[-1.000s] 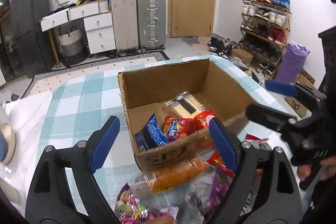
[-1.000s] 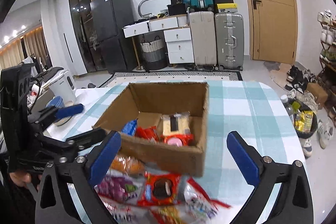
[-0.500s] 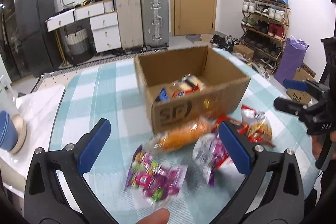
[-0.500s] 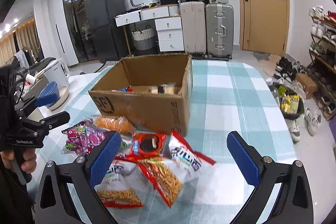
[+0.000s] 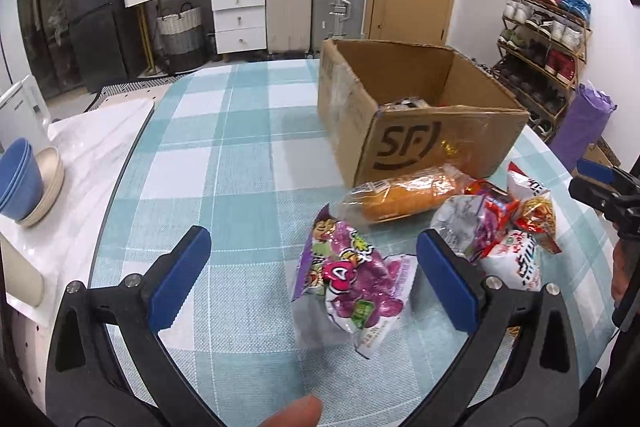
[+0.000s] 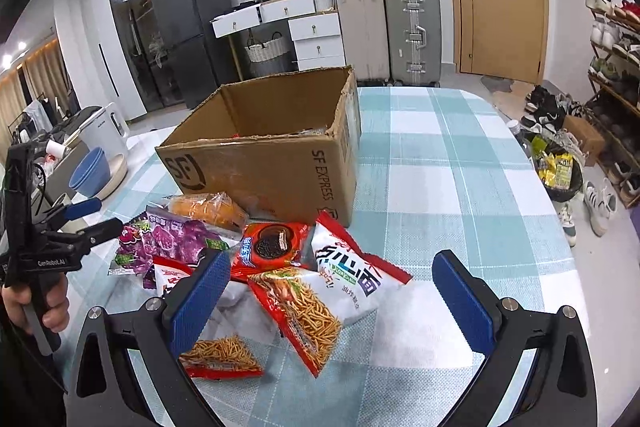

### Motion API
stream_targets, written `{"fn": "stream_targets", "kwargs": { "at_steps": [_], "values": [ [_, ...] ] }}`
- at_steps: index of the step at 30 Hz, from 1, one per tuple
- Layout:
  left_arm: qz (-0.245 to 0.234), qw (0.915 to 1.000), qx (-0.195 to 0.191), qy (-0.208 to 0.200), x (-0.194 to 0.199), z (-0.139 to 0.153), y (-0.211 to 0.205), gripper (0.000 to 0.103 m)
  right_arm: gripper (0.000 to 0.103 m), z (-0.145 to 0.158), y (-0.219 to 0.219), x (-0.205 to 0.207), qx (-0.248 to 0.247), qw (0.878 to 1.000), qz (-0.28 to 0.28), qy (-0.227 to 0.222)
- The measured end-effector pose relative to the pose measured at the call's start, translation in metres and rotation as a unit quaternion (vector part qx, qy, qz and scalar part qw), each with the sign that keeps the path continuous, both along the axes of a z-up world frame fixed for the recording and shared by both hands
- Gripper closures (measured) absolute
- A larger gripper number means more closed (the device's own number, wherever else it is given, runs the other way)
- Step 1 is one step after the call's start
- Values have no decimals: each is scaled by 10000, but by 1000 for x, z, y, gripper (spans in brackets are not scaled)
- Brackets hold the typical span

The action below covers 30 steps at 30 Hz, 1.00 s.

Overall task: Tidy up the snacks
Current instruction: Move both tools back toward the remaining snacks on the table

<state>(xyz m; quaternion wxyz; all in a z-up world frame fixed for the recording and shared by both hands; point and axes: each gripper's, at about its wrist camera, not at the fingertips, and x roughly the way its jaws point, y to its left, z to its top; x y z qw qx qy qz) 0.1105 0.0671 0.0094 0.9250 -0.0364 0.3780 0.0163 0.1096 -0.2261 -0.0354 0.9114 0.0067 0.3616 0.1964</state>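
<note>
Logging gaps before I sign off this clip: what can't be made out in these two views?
- Contents of the cardboard box: both views, its front wall hides nearly everything inside.
- Packet under the noodle bags: right wrist view, the right tool's finger covers it.
- Right tool: left wrist view, cut off by the right edge.
- Small print on the purple bag: left wrist view, too small to read.
</note>
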Motion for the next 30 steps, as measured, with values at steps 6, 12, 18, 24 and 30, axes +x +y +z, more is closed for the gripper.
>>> {"fn": "stream_targets", "kwargs": {
  "at_steps": [6, 12, 18, 24, 30],
  "values": [
    [19, 9998, -28, 207, 10, -13, -6, 0, 1, -6, -2, 4, 80, 9998, -99, 141],
    [165, 9987, -193, 444, 20, -26, -6, 0, 1, -18, -7, 13, 161, 9986, -419, 294],
    [370, 9972, -309, 566, 27, -40, -2, 0, 1, -29, -11, 20, 421, 9961, -581, 512],
    [420, 9955, -495, 688, 33, -52, -2, 0, 1, -40, -7, 22, 554, 9931, -811, 647],
    [371, 9952, -501, 748, 38, -59, -6, 0, 1, -47, 0, 24, 325, 9938, -777, 729]
  ]
}}
